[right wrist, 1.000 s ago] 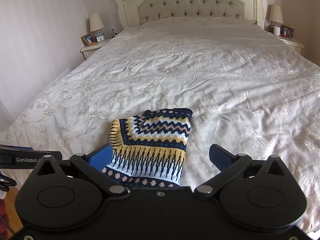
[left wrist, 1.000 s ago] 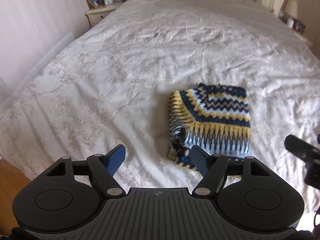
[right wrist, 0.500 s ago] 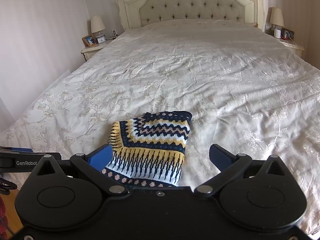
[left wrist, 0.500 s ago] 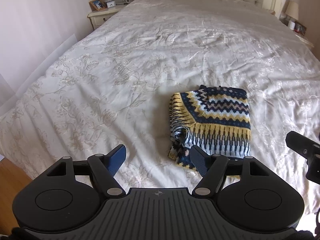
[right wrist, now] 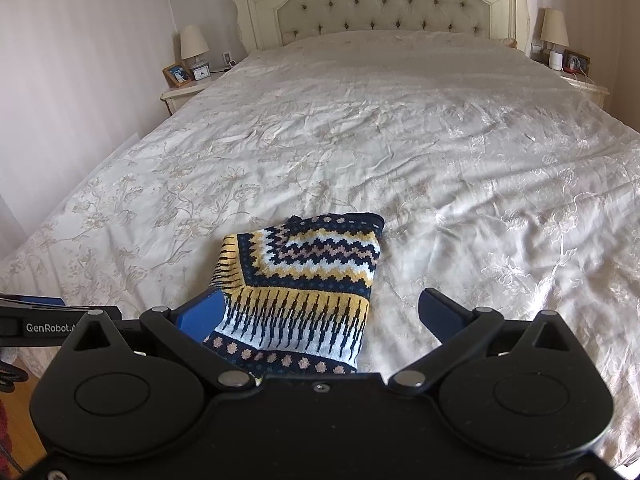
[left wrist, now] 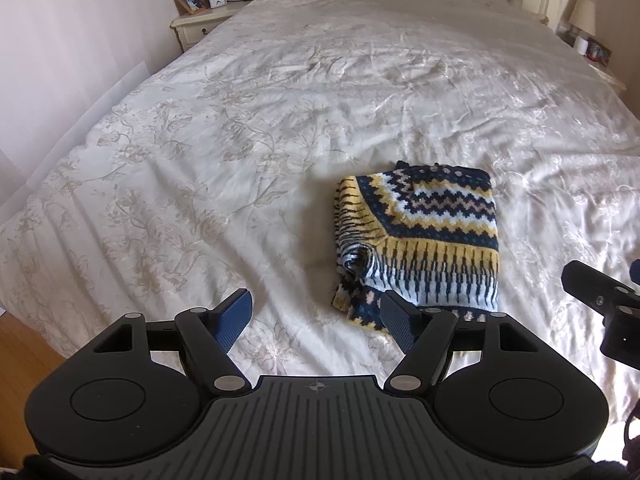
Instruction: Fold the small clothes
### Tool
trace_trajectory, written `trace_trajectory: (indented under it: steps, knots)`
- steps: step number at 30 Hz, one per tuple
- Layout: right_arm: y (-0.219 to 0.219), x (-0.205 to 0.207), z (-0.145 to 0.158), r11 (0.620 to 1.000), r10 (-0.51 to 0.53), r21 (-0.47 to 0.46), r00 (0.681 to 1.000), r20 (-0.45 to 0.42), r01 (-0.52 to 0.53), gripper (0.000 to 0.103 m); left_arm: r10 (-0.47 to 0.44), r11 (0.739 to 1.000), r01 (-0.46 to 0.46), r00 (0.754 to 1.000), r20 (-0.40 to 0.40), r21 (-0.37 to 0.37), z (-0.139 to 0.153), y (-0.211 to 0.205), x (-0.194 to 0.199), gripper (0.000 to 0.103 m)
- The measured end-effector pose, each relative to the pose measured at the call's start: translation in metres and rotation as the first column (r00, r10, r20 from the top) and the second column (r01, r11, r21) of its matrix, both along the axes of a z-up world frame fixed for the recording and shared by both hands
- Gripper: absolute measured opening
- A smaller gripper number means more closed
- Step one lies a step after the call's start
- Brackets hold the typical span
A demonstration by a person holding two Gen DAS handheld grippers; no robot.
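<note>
A small knitted sweater (left wrist: 424,236) with navy, yellow and white zigzag bands lies folded into a compact rectangle near the foot of the bed; it also shows in the right wrist view (right wrist: 304,276). My left gripper (left wrist: 316,316) is open and empty, held above the bedspread just left of and in front of the sweater. My right gripper (right wrist: 320,320) is open and empty, held above the sweater's near edge. The right gripper's body shows at the right edge of the left wrist view (left wrist: 600,296).
The sweater rests on a white floral bedspread (right wrist: 400,140). A tufted headboard (right wrist: 384,4) stands at the far end. A nightstand with a lamp (right wrist: 188,80) is at the left, another (right wrist: 576,76) at the right. Wooden floor (left wrist: 20,344) lies beyond the bed's near corner.
Both grippers have drawn back and up slightly from the sweater; more of the bed and headboard shows. The sweater has not moved.
</note>
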State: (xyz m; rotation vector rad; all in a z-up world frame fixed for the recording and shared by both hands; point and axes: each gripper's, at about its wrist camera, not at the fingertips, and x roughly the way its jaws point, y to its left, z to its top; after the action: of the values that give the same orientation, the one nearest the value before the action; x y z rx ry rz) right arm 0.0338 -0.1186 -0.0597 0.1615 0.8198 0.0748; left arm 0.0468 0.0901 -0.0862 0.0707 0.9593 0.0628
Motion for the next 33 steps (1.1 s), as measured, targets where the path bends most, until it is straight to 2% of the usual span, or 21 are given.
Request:
trace_trajectory:
  steps: [33]
  knots:
    - [0.002, 0.000, -0.010, 1.000, -0.019, 0.016, 0.999, -0.030, 0.020, 0.103, -0.018, 1.000, 0.019, 0.998, -0.053, 0.013, -0.010, -0.002, 0.000, 0.070]
